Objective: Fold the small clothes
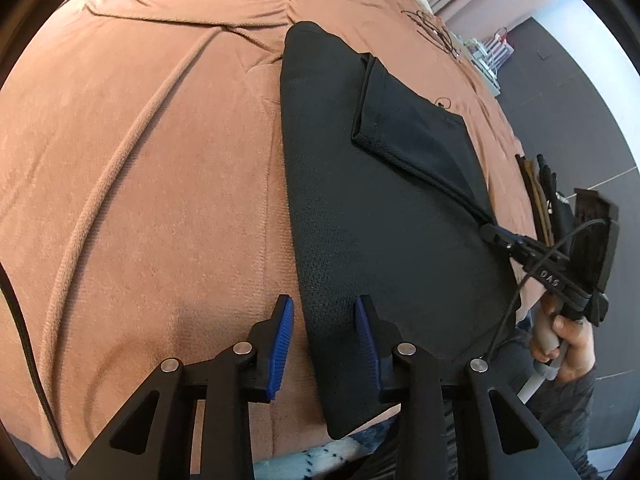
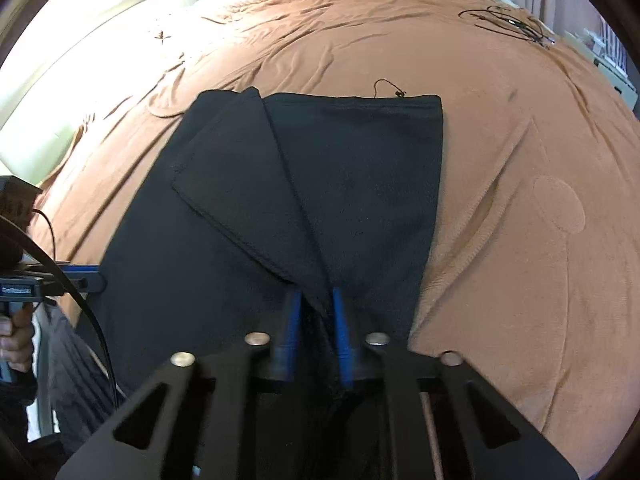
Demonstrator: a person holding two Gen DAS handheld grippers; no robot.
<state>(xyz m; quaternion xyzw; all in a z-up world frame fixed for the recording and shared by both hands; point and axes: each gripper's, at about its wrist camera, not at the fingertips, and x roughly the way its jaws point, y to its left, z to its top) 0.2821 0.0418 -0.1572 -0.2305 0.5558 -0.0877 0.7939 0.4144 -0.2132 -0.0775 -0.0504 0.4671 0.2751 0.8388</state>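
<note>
We see the black garment (image 2: pixel 280 184) lying flat on the brown blanket (image 2: pixel 500 184) that covers the bed, 1 layer folded back across its middle. Our right gripper (image 2: pixel 316 300) is pinched shut on a bunched corner of the cloth at the near edge. Our left gripper (image 1: pixel 324 320) stands partly open, its blue pads (image 1: pixel 282 344) straddling the garment's near left edge without pressing it. A loose cord (image 2: pixel 508 24) lies far off on the blanket.
</note>
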